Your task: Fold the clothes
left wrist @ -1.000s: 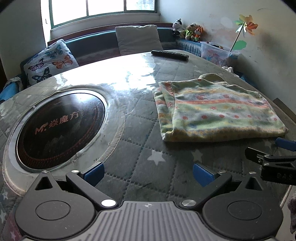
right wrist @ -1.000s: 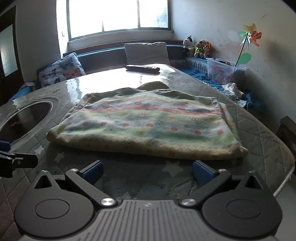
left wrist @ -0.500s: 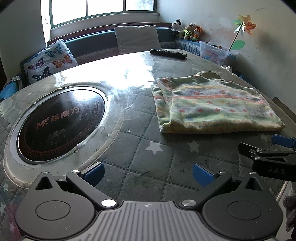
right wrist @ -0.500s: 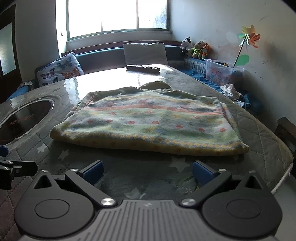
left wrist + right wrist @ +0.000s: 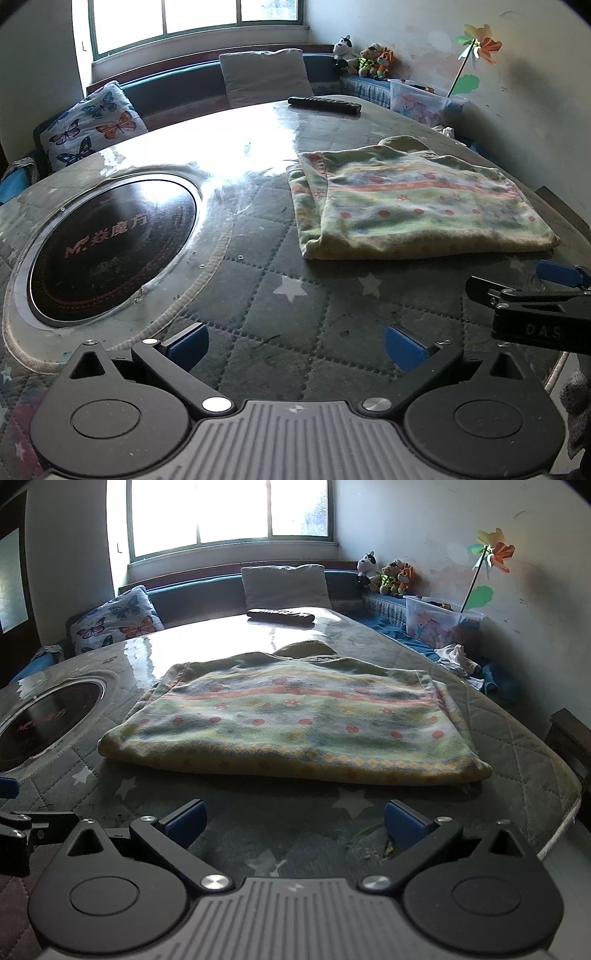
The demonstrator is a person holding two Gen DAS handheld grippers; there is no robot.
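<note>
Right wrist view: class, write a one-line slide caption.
Open right gripper hovers before a folded patterned garment on the quilted table.

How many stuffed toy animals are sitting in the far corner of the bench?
3, in a row by the wall: a black-and-white plush toy on the left, a brown one in the middle, an orange one on the right.

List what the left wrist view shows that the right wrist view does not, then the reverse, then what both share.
Only the left wrist view shows the whole round cooktop and the right gripper from the side, jaws apart. Only the right wrist view shows the heap of white cloth by the wall and the sweater's right edge. Both show the folded sweater, the remote control, the butterfly cushion and the stuffed toys.
</note>
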